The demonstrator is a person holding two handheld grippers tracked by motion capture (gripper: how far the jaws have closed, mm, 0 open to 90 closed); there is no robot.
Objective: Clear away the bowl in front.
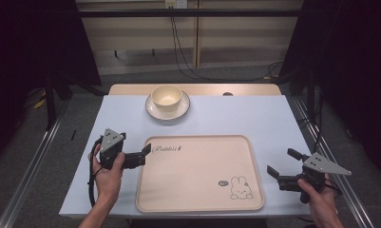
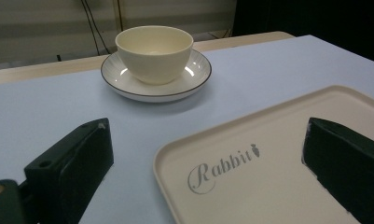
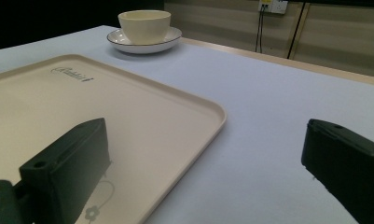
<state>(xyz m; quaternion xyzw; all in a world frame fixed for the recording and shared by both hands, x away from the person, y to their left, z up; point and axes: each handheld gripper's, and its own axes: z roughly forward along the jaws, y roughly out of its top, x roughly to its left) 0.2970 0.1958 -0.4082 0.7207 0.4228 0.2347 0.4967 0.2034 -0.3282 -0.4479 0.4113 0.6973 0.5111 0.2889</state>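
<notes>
Tray (image 1: 200, 173) sits at the desk's (image 1: 254, 118) near edge, cream, "Rabbit" script and a bunny print on it. Left gripper (image 1: 141, 157) at the tray's left rim near the script, jaws apart, nothing between them. Right gripper (image 1: 282, 166) just off the tray's right edge, jaws apart too, holding nothing. Bowl (image 1: 167, 97) stands upright on saucer (image 1: 155, 110) at the far side, well apart from both grippers.
</notes>
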